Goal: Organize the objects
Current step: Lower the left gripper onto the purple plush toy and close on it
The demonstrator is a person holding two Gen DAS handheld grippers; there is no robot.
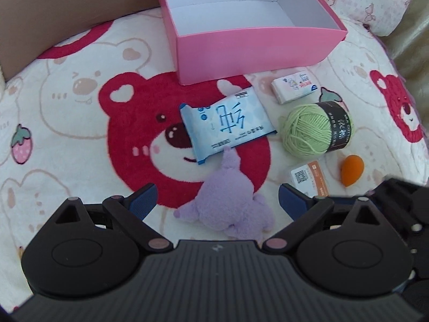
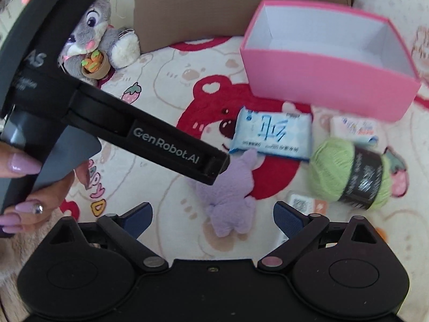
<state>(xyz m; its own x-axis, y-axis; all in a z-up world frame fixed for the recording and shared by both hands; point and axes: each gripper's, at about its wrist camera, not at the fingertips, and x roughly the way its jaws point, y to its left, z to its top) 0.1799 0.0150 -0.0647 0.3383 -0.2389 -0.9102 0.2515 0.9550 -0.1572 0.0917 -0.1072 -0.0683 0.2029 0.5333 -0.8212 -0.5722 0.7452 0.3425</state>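
Right between the left tool [image 1: 217, 201] fingers sat the purple plush [image 1: 228, 206], untouched; right tool [image 2: 213, 214] also gaped empty, both tilted down at it.

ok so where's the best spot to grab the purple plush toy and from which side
Grip the purple plush toy across its round body, coming from above. It lies flat on the blanket, with its ear touching the blue wipes pack, so a low side approach would probably nudge the pack. The open left hand-held gripper already has a finger on either side of the body.
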